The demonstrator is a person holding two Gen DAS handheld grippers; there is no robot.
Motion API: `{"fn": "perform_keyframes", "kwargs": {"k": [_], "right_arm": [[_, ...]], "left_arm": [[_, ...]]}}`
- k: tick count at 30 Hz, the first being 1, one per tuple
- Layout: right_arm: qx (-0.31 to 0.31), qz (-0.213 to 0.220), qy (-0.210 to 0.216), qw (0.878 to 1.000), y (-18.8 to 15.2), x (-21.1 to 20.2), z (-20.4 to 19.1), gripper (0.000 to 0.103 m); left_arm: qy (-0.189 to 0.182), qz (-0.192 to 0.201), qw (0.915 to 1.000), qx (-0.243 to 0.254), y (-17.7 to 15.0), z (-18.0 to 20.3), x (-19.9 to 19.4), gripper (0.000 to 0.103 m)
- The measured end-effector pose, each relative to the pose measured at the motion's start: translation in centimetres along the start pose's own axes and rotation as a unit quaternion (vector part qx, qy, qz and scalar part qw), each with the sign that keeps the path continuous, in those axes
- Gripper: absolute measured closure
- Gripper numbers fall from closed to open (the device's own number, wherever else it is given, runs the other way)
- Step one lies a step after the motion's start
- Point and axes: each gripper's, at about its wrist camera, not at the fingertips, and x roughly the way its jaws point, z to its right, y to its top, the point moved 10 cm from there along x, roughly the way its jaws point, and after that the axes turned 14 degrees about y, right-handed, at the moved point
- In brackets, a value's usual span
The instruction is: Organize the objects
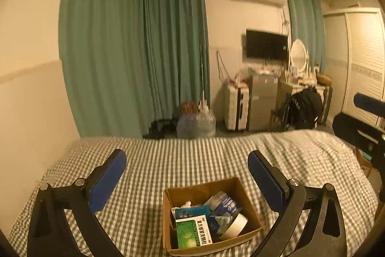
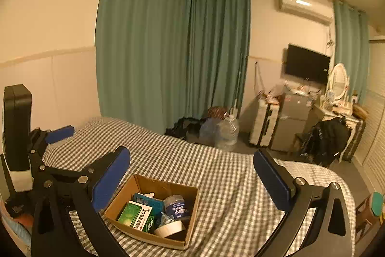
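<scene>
Boxes and jars sit inside the cardboard box (image 1: 250, 216) on the bed (image 1: 192, 155), with both claws, left gripper (image 1: 187, 168) and right gripper (image 2: 192, 170), spread wide above it, holding nothing.

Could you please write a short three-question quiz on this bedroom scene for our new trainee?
1. True or false: the cardboard box stands on the checked bedspread.
2. What does the left gripper hold?
A. the green medicine box
B. the roll of white tape
C. nothing
3. Fill in: the roll of white tape lies ____ the cardboard box.

Key:
1. True. The box is open at the top and rests on the bedspread.
2. C. Both the left gripper and the right gripper are open above the bed, and the green medicine box lies in the box.
3. Inside, by the blue-lidded jar.
</scene>
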Motion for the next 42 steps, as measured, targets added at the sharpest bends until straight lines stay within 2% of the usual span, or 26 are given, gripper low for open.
{"fn": "perform_keyframes", "kwargs": {"k": [4,8,13,15,18,25,31,42], "right_arm": [[-0.008,0.03,-0.011,0.999,0.5,-3.6,-1.3,0.001],[0.005,0.047,-0.035,0.998,-0.9,-5.8,-1.1,0.001],[0.015,0.059,-0.03,0.998,-3.4,-5.7,-1.6,0.001],[0.006,0.061,-0.052,0.997,-4.8,-5.3,-1.6,0.001],[0.004,0.057,-0.071,0.996,-7.6,-4.1,-1.3,0.001],[0.034,0.031,-0.061,0.997,-12.6,0.1,-0.6,0.0],[0.033,0.019,-0.063,0.997,-14.0,1.6,-0.8,0.001],[0.04,0.018,-0.067,0.997,-14.2,0.8,-0.4,0.001]], "left_arm": [[0.011,0.026,0.9995,-0.014,0.4,-1.4,-3.7,0.0],[0.023,0.058,0.9975,-0.033,0.3,-2.1,-6.1,0.0],[0.034,0.066,0.9962,-0.044,-1.8,-2.7,-7.0,0.0],[0.041,0.063,0.9961,-0.046,-3.6,-3.0,-7.1,0.0],[0.045,0.038,0.9961,-0.066,-6.8,-3.5,-5.7,0.0],[0.061,0.009,0.9971,-0.044,-11.5,-3.0,-2.8,0.0],[0.053,-0.005,0.9975,-0.047,-12.4,-2.7,-2.0,0.0],[0.052,-0.01,0.9976,-0.045,-12.4,-2.5,-2.1,0.0]]}}
